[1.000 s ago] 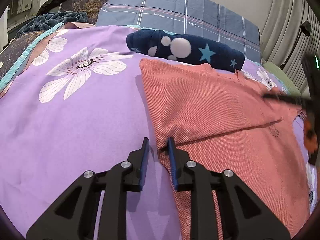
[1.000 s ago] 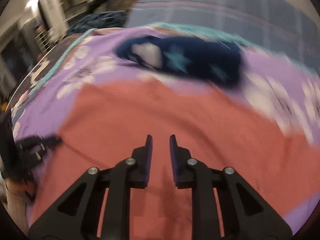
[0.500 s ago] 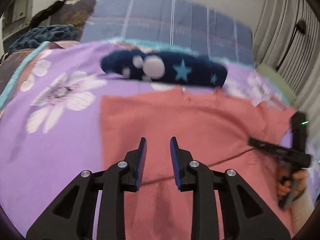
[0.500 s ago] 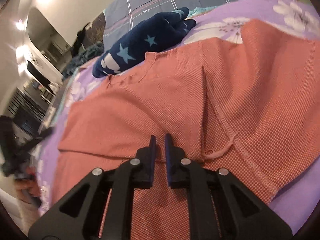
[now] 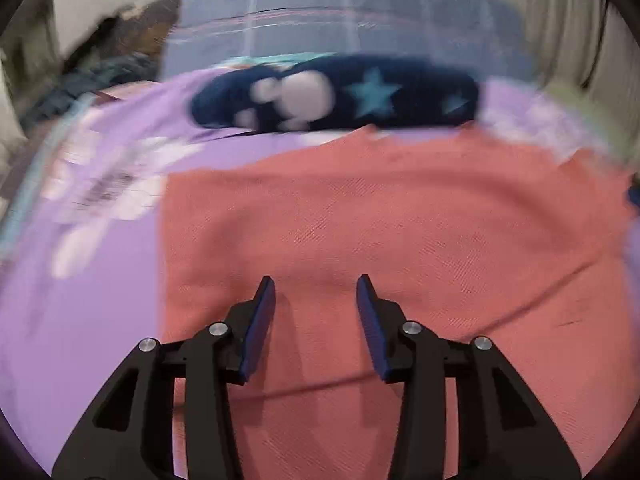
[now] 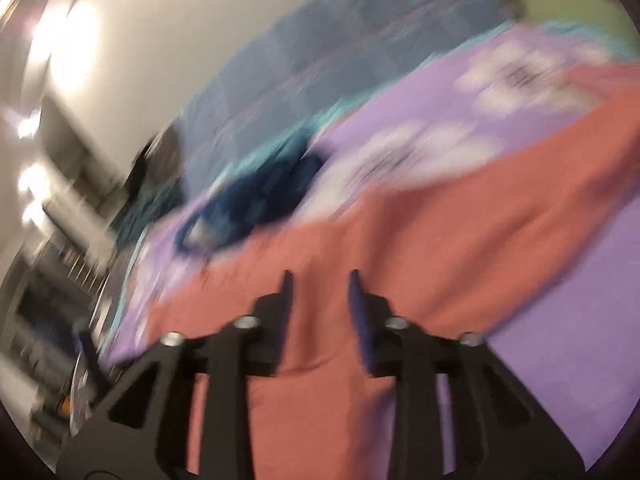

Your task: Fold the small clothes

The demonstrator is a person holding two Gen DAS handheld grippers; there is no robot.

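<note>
A salmon-red knit garment lies spread flat on a purple flowered bedsheet. My left gripper is open and empty, hovering over the garment's near middle. In the right wrist view, the same garment runs across the frame, blurred by motion. My right gripper is open and empty above it. The view is tilted.
A dark blue plush toy with stars and white spots lies on the bed just beyond the garment; it also shows in the right wrist view. A blue plaid pillow stands behind it. Dark bedding is at the far left.
Both grippers have opened from a narrow gap to a wide one. The left gripper moved right over the garment. The right gripper lifted and tilted, and its view blurred.
</note>
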